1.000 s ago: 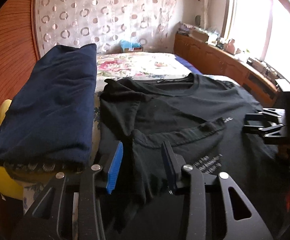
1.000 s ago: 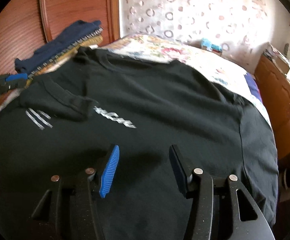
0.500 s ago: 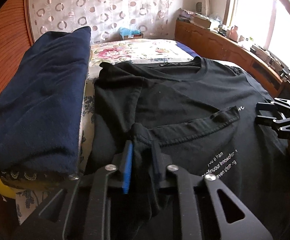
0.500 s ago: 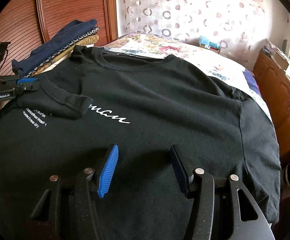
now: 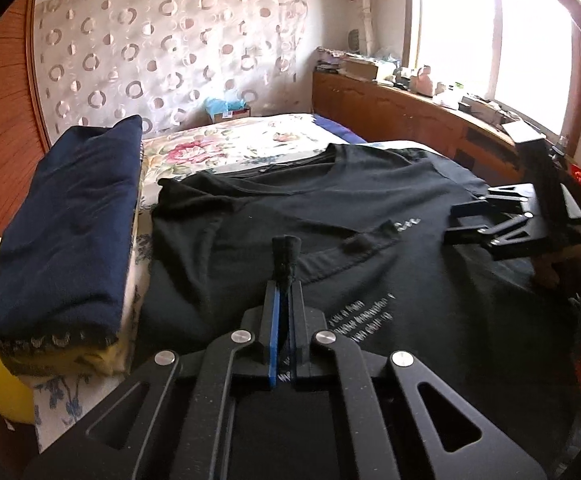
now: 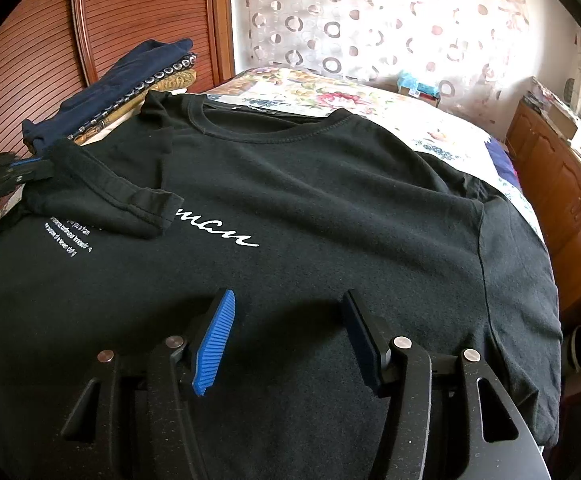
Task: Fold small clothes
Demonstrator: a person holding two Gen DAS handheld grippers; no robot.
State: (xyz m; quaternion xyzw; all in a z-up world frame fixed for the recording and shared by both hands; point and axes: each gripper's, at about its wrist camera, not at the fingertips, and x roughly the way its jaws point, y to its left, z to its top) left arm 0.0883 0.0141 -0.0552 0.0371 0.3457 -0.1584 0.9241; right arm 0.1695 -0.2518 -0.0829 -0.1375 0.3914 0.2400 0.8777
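The T-shirt (image 6: 330,208), black with white lettering, lay spread face up on the bed (image 5: 250,144), its neckline toward twelve o'clock in both wrist views. Its sleeve (image 6: 122,196) was folded inward across the chest, ending just beside the script print.

The left claw (image 5: 284,280) was pressed together on a bunched pinch of the sleeve's cloth; a small tuft of black fabric stood up past the tips. Its jaws had just been closing, with that fabric between them. In the right wrist view this claw showed at nine o'clock, at the sleeve's outer edge.

The right claw (image 6: 290,320) hung spread above the shirt's lower front, nothing between its blue pads (image 6: 214,344). Whether the tips touched the cloth could not be told. In the left wrist view it sat at three o'clock, a hand (image 5: 562,264) behind it.

A folded navy garment (image 5: 66,216) lay on a stack at nine o'clock of the shirt, just beside it, against a wooden headboard (image 6: 138,16). A window (image 5: 490,32) glared at two o'clock in the left view.
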